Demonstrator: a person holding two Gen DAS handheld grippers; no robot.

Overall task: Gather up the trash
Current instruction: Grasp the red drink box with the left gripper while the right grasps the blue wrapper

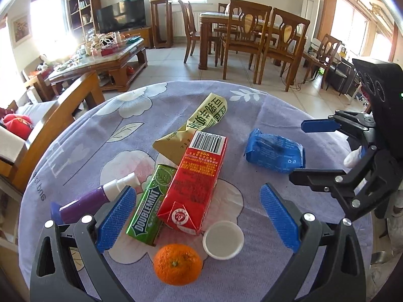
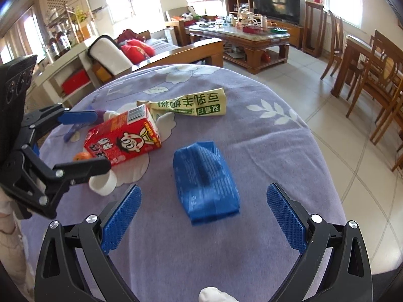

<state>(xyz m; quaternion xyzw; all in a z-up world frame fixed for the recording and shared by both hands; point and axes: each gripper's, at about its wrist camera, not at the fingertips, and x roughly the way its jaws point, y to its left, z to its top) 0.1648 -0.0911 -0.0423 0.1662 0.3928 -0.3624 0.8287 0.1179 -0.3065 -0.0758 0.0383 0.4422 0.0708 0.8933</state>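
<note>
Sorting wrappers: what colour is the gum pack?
Green, gum pack, clearest in the left wrist view.

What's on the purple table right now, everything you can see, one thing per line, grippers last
milk carton: one, red, table centre, lying flat
gum pack: one, green, against the carton's side
powder pouch: one, yellow-green, crumpled, behind the carton
wrapper: one, blue, apart from the rest, ahead of the right gripper
pump bottle: one, purple with white pump, lying beside the gum
orange: one, near edge
cap: one, white, beside the orange
tablecloth: one, purple, white flowers
left gripper: open, over the carton
right gripper: open, empty
</note>
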